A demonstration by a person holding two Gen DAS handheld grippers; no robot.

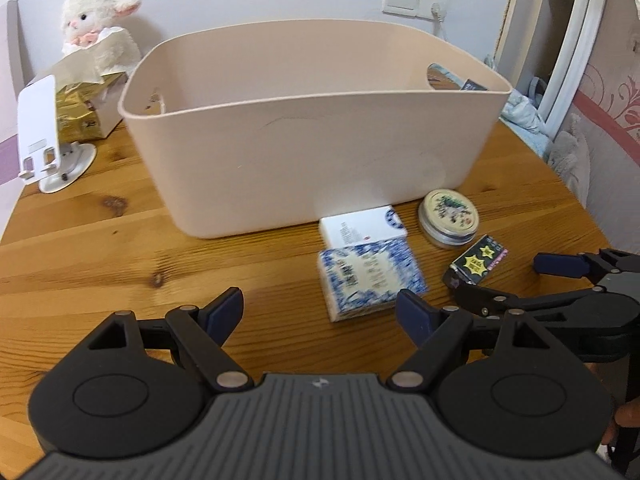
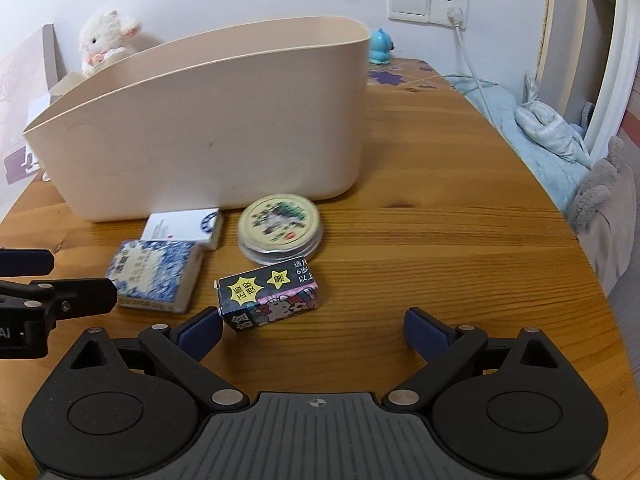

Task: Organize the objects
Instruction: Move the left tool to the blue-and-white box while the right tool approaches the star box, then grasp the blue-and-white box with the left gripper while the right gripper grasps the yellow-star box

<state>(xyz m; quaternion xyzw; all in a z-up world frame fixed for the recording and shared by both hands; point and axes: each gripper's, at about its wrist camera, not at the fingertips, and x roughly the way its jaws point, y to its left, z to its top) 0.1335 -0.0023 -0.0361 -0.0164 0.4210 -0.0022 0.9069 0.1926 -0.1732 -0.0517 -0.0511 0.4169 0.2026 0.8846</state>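
A beige plastic bin (image 1: 312, 132) (image 2: 208, 132) stands on the wooden table (image 1: 100, 248). In front of it lie a white box (image 1: 362, 226) (image 2: 184, 226), a blue-and-white patterned box (image 1: 370, 276) (image 2: 156, 276), a round tin (image 1: 448, 216) (image 2: 280, 226) and a dark cartoon card box (image 1: 476, 264) (image 2: 270, 296). My left gripper (image 1: 320, 312) is open and empty, just short of the patterned box. My right gripper (image 2: 314, 328) is open and empty, its left finger beside the card box; it also shows in the left wrist view (image 1: 520, 280).
A plush lamb (image 1: 98, 20) (image 2: 108, 36), a gold packet box (image 1: 80, 116) and a white phone stand (image 1: 44, 132) sit at the back left. A blue figurine (image 2: 382, 46) stands behind the bin. Bedding (image 2: 532, 132) lies past the table's right edge.
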